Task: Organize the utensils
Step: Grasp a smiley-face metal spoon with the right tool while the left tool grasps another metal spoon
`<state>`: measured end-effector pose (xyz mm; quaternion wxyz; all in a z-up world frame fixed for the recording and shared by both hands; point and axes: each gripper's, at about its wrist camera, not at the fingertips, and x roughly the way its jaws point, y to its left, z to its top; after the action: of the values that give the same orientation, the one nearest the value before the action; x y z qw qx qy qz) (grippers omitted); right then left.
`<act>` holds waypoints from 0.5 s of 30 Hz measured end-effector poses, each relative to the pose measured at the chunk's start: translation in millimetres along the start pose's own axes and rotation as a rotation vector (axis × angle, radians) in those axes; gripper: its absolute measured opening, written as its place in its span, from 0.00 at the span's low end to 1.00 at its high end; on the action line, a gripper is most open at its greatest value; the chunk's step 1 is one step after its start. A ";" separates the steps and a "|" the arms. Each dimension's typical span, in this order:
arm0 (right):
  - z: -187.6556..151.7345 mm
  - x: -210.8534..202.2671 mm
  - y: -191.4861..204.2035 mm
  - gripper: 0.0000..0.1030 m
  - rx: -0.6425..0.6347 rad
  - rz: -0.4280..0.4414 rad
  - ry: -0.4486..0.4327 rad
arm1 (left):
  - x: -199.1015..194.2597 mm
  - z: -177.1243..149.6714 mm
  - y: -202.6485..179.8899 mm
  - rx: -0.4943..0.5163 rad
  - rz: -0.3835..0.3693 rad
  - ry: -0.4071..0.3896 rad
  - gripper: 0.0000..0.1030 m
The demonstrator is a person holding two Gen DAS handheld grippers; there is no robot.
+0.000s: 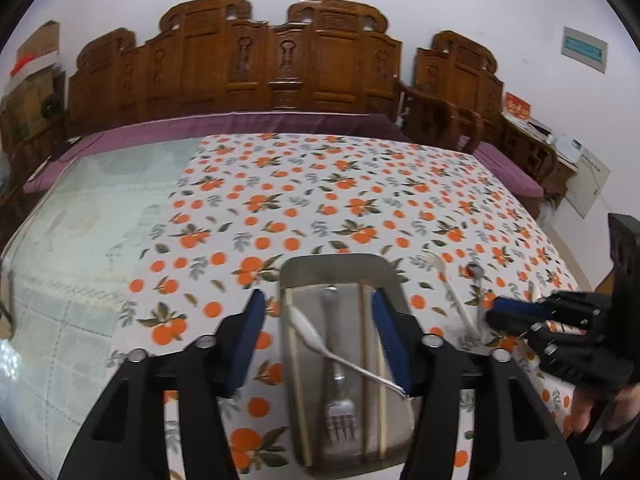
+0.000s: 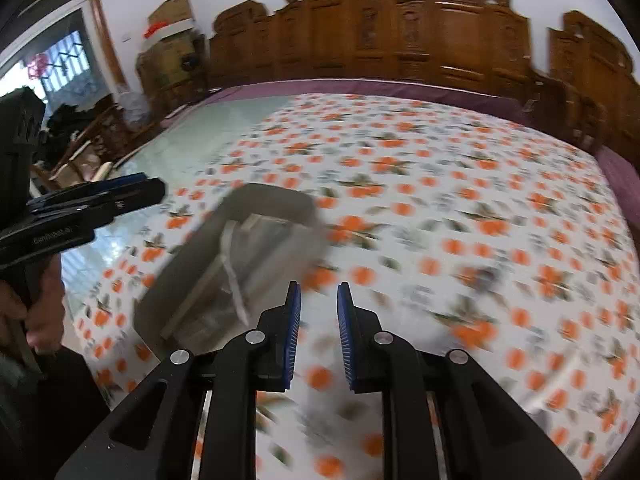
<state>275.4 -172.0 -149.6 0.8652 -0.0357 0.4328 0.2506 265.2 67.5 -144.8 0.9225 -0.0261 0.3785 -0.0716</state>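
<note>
A metal tray lies on the orange-print tablecloth. It holds a steel fork, wooden chopsticks and a white-handled utensil lying across them. My left gripper is open and empty just above the tray. A white plastic fork and a dark-tipped utensil lie on the cloth right of the tray. My right gripper is open and empty, right of the tray; that view is blurred. It also shows in the left wrist view.
A carved wooden bench with a purple cushion runs behind the table. A wooden armchair stands at the back right. The table's left part is bare glass.
</note>
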 end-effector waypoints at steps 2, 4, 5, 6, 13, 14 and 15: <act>-10.8 -15.2 -21.4 0.20 -0.002 -0.050 0.000 | 1.7 -1.3 -8.5 0.007 -0.010 0.000 0.62; -22.2 -28.3 -43.3 0.20 0.002 -0.104 0.007 | 3.5 -2.7 -17.5 0.017 -0.023 0.003 0.64; -27.4 -32.6 -53.5 0.22 0.009 -0.118 0.012 | 4.7 -3.7 -24.2 0.032 -0.028 0.006 0.64; -31.6 -35.8 -62.9 0.23 0.014 -0.133 0.021 | 5.2 -4.7 -29.5 0.042 -0.031 0.006 0.64; -51.3 -29.6 -105.2 0.29 0.026 -0.158 0.103 | 8.8 -11.8 -64.8 0.096 -0.064 0.007 0.64; -52.3 -25.1 -105.8 0.29 0.023 -0.152 0.120 | 9.8 -13.1 -70.0 0.105 -0.068 0.009 0.64; -53.8 -19.3 -106.5 0.29 0.015 -0.151 0.139 | 10.4 -14.2 -73.0 0.110 -0.071 0.010 0.64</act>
<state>275.9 -287.6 -184.8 0.8498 -0.0793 0.4895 0.1784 254.3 -6.1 -154.7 0.9174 0.0116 0.3776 -0.1251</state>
